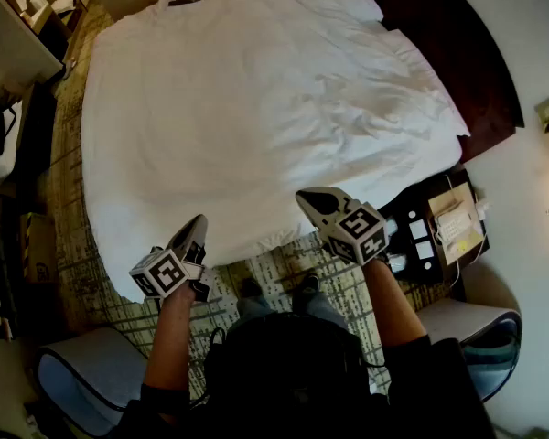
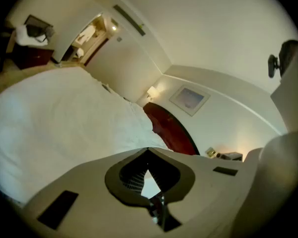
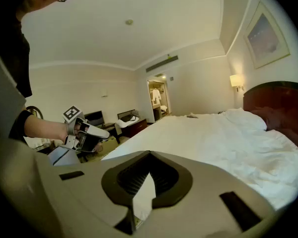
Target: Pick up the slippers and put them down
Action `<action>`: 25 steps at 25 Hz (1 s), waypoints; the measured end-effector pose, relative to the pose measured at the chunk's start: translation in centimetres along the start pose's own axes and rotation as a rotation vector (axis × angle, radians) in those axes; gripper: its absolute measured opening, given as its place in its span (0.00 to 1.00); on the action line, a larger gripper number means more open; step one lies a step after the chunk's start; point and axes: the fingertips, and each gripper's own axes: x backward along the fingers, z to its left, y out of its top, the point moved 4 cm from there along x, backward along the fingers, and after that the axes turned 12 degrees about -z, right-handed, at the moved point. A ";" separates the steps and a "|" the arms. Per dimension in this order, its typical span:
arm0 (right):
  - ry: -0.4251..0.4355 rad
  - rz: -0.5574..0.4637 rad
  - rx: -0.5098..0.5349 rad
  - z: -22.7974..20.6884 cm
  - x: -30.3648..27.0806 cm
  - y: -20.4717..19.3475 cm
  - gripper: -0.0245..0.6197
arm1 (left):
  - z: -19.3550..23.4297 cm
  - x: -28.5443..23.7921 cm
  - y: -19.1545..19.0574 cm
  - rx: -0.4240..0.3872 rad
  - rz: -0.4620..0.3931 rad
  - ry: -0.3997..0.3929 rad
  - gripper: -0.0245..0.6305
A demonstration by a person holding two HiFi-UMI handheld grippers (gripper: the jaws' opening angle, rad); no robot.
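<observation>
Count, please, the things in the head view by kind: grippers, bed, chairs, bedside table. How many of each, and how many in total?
Hand-held grippers: 2, the left hand-held gripper and the right hand-held gripper
Bed: 1
Chairs: 2, the left chair and the right chair
Bedside table: 1
Total: 6

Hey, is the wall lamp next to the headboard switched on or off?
On. In the right gripper view the wall lamp glows bright, just above and beside the dark red headboard.
</observation>
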 end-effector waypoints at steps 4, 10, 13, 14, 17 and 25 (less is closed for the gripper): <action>-0.075 -0.005 -0.015 -2.2 2.0 -0.6 0.05 | -1.5 -2.3 -0.2 -0.132 -0.019 0.012 0.04; -0.245 -0.014 -0.056 -5.8 6.3 -2.0 0.05 | -4.7 -7.0 -1.9 -0.381 0.019 -0.014 0.04; -0.332 -0.028 -0.077 -7.8 8.9 -2.9 0.05 | -6.9 -9.4 -3.3 -0.494 0.047 -0.062 0.04; -0.354 -0.033 -0.085 -8.3 9.8 -3.1 0.05 | -7.7 -10.2 -3.9 -0.507 0.058 -0.084 0.04; -0.408 -0.043 -0.108 -9.7 12.6 -3.8 0.05 | -10.3 -12.3 -5.6 -0.486 0.099 -0.131 0.04; -0.534 -0.096 -0.128 -14.1 21.0 -4.9 0.05 | -17.5 -17.3 -11.1 -0.535 0.166 -0.243 0.04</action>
